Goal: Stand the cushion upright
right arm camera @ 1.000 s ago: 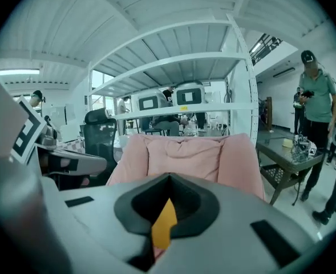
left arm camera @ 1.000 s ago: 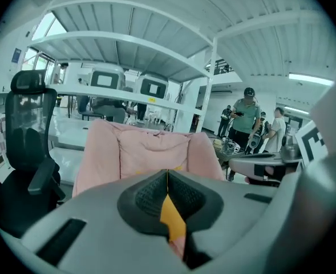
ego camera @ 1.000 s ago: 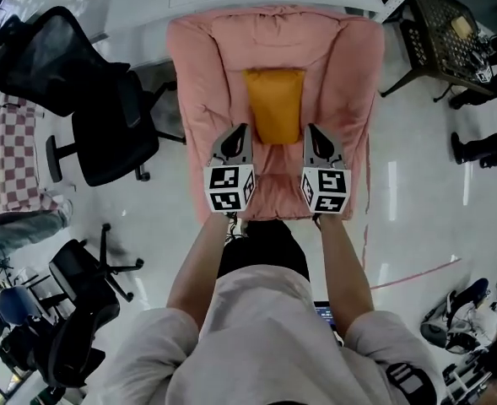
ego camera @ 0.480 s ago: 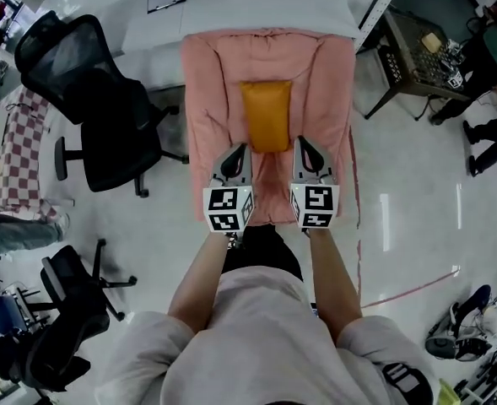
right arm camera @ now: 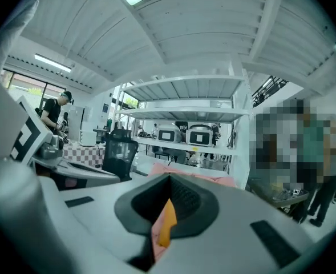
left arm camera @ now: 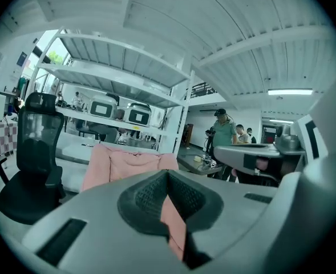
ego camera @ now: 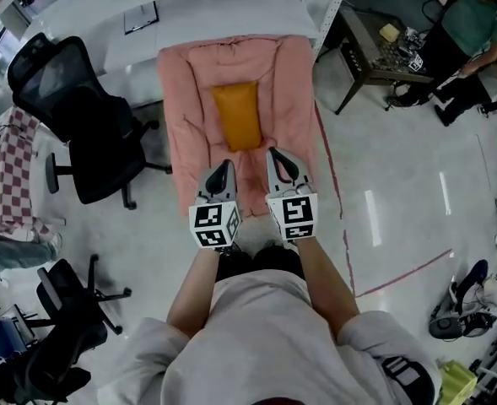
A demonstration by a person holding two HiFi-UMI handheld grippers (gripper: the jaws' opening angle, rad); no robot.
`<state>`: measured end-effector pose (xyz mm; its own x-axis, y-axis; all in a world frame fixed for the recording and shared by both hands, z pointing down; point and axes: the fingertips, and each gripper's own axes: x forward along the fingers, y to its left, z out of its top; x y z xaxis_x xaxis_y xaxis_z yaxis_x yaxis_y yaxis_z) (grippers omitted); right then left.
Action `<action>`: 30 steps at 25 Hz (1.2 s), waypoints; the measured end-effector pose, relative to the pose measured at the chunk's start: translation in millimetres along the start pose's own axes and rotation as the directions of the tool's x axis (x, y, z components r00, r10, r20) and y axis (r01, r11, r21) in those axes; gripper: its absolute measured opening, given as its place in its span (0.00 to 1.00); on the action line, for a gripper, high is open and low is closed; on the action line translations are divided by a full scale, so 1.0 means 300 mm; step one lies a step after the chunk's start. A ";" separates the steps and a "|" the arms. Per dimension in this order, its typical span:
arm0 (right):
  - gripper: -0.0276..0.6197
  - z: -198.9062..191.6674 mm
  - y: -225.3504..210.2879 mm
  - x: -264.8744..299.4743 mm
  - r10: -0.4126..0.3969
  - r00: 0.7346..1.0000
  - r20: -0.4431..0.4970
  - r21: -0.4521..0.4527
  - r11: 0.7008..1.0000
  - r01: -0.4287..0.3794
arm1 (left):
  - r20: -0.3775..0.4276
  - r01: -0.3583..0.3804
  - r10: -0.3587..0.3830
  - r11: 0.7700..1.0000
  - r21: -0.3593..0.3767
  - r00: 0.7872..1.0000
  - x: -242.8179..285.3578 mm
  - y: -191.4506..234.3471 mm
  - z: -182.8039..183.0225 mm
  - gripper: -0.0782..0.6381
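Note:
An orange cushion (ego camera: 236, 115) lies flat in the hollow of a pink padded seat (ego camera: 185, 99) on the floor. My left gripper (ego camera: 223, 166) and right gripper (ego camera: 274, 153) hover side by side over the seat's near end, short of the cushion and apart from it. Both are shut with nothing between the jaws. In the left gripper view the shut left gripper (left arm camera: 168, 178) points at the pink seat (left arm camera: 125, 163). In the right gripper view a sliver of the orange cushion (right arm camera: 168, 221) shows below the right gripper (right arm camera: 169, 182).
A black office chair (ego camera: 79, 116) stands left of the seat and a white table (ego camera: 197, 19) behind it. A dark side table (ego camera: 383, 53) with small items and a person (ego camera: 467, 24) are at the upper right. More chairs (ego camera: 62, 310) sit at the lower left.
Both grippers have drawn back and up from beside the cushion's near end to the seat's near edge. The cushion still lies flat where it was.

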<state>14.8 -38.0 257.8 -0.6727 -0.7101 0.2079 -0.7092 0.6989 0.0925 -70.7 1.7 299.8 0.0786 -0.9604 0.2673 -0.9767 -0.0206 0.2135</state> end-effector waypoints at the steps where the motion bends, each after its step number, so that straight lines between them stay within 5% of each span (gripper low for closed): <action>1: 0.05 0.015 -0.007 -0.018 0.007 1.000 0.008 -0.012 1.000 -0.007 | 0.002 0.000 0.000 1.000 0.003 1.000 -0.005 -0.025 0.003 0.13; 14: 0.05 0.094 -0.164 -0.367 0.078 0.993 0.091 0.011 0.997 -0.080 | 0.115 -0.087 0.091 0.996 -0.035 0.989 -0.174 -0.370 0.092 0.13; 21: 0.05 0.137 -0.142 -0.408 0.073 0.992 0.107 0.006 0.997 -0.074 | 0.118 -0.112 0.113 0.994 -0.016 0.987 -0.244 -0.364 0.112 0.13; 30: 0.05 0.166 -0.138 -0.427 0.038 0.988 0.147 0.002 0.999 -0.038 | 0.152 -0.061 0.048 0.994 0.086 0.987 -0.255 -0.400 0.175 0.13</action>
<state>120.0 19.9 178.9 -0.7227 -0.6880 0.0660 -0.6832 0.7255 0.0830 30.0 62.9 204.4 0.0007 -0.9913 0.1315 -0.9933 0.0146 0.1148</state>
